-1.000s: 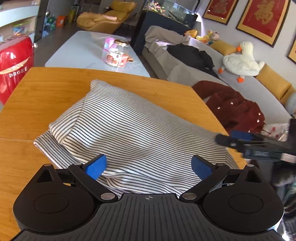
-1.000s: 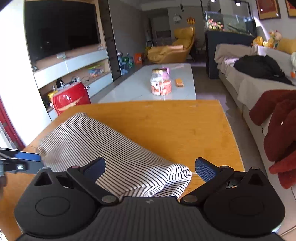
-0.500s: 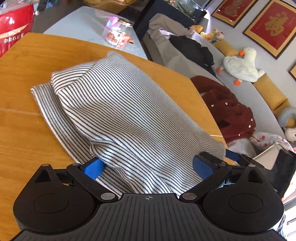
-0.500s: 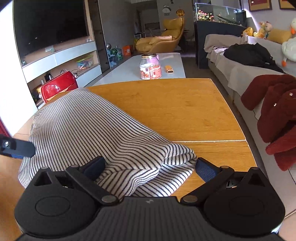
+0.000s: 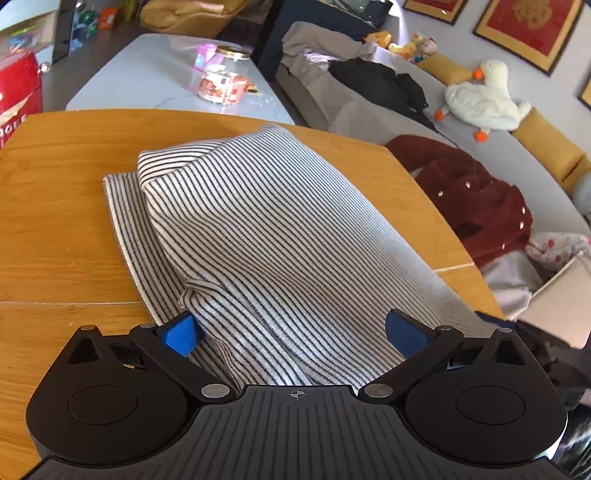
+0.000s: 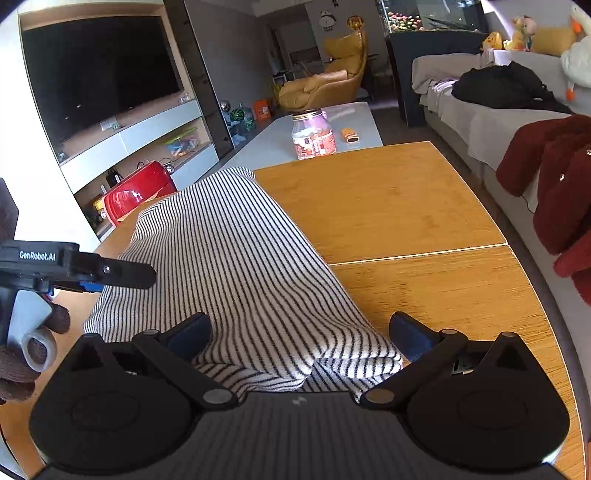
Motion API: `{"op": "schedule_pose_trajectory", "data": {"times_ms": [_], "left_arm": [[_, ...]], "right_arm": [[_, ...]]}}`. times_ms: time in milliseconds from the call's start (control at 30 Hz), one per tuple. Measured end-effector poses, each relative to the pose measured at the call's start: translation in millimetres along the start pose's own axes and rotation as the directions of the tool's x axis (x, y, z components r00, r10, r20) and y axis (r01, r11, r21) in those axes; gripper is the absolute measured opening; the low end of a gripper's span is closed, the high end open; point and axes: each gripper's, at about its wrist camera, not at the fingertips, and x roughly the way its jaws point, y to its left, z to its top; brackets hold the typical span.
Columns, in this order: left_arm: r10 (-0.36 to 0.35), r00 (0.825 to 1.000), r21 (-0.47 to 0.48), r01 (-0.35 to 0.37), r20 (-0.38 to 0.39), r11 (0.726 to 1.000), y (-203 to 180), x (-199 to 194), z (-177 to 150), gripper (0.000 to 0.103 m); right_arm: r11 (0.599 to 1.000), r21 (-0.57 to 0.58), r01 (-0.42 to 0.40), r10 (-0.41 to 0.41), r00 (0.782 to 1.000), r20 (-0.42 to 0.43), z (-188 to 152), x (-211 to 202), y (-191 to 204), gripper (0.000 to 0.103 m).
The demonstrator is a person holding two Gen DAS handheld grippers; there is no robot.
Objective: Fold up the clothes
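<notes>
Though set well apart from the work, on the pale coffee table (image 6: 354,122) behind, shows reddish and pink contents almost up to its lid: a glass jar (image 6: 313,134). Cannot tell what the contents are.

Lies on the wooden table (image 5: 55,221) as a long folded bundle: the striped garment (image 5: 277,229). Reaches with its near end between the blue pads of the left gripper (image 5: 293,328), spread wide and pinching nothing. Same at the right gripper (image 6: 299,328): fingers far apart, near hem of the cloth bunched between them, not squeezed.

Much bare wood to the right of the garment, up to the right and far edges of the table. Less wood on the left before the edge.

Only from the right wrist: the left gripper seen from the side at the garment's left border, held by a hand in a brown glove (image 6: 22,354); also a dark television (image 6: 99,74).

Only from the left wrist: a flat lower layer of cloth sticking out on the left side, and red framed pictures (image 5: 528,22) on the wall.
</notes>
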Motion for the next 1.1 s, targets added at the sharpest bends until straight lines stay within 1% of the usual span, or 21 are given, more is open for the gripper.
{"op": "schedule_pose_trajectory", "data": {"times_ms": [133,200,267,300,333,400,467,533,633,667,767,933,1033,1100], "left_arm": [[0.049,0.999,0.070,-0.049,-0.001,0.996,-12.8,1.9,-5.5,0.103],[0.053,0.999,0.059,-0.053,0.008,0.997,-13.3,1.2,-5.8,0.103],[0.049,0.999,0.035,-0.050,0.015,0.998,-11.0,-0.9,-6.2,0.103],[0.046,0.999,0.026,-0.046,0.018,0.999,-9.1,-2.2,-6.3,0.103],[0.041,0.999,0.021,-0.042,0.017,0.999,-7.7,-3.1,-6.7,0.103],[0.055,0.998,0.022,-0.055,0.019,0.998,-2.2,-5.0,-7.3,0.103],[0.065,0.998,0.025,-0.065,0.022,0.998,4.7,-5.9,-6.6,0.103],[0.062,0.998,0.009,-0.062,0.026,0.998,8.7,-5.9,-4.1,0.103],[0.064,0.997,-0.011,-0.064,0.032,0.998,13.2,-4.3,0.0,0.103],[0.065,0.997,-0.014,-0.065,0.034,0.998,14.7,-3.4,1.1,0.103],[0.073,0.997,-0.007,-0.072,0.040,0.997,17.4,1.0,6.4,0.103],[0.097,0.994,0.009,-0.097,0.056,0.995,17.6,12.4,18.6,0.103],[0.100,0.993,-0.006,-0.099,0.064,0.995,19.2,14.4,22.4,0.103],[0.106,0.992,-0.025,-0.105,0.064,0.994,20.8,11.4,22.5,0.103]], "right_arm": [[0.999,-0.031,0.007,-0.008,1.000,-0.026,0.1,1.1,8.6,0.103],[0.999,-0.037,-0.005,0.003,0.999,-0.041,2.1,0.5,7.7,0.103],[0.999,-0.018,-0.031,0.030,0.998,-0.053,6.6,-3.3,3.2,0.103],[0.999,-0.010,-0.039,0.038,0.998,-0.041,9.8,-7.6,0.6,0.103],[0.999,-0.009,-0.036,0.036,0.999,-0.008,13.6,-14.1,-1.6,0.103],[1.000,-0.021,-0.005,0.006,0.998,0.056,24.2,-23.4,-4.1,0.103],[0.999,-0.037,0.039,-0.036,0.996,0.079,34.9,-21.0,-5.0,0.103],[0.994,-0.069,0.080,-0.077,0.996,0.045,41.3,-3.8,-4.4,0.103],[0.974,-0.167,0.154,-0.161,0.986,-0.031,29.9,24.3,6.3,0.103],[0.966,-0.192,0.173,-0.183,0.982,-0.036,24.4,27.1,10.8,0.103],[0.957,-0.208,0.202,-0.208,0.978,-0.006,11.1,16.8,22.1,0.103],[0.967,-0.194,0.164,-0.173,0.985,-0.027,-5.8,2.6,33.3,0.103],[0.979,-0.157,0.130,-0.143,0.987,-0.069,-7.2,-0.7,35.5,0.103],[0.982,-0.154,0.108,-0.121,0.989,-0.083,-8.9,-3.4,35.5,0.103]]}}
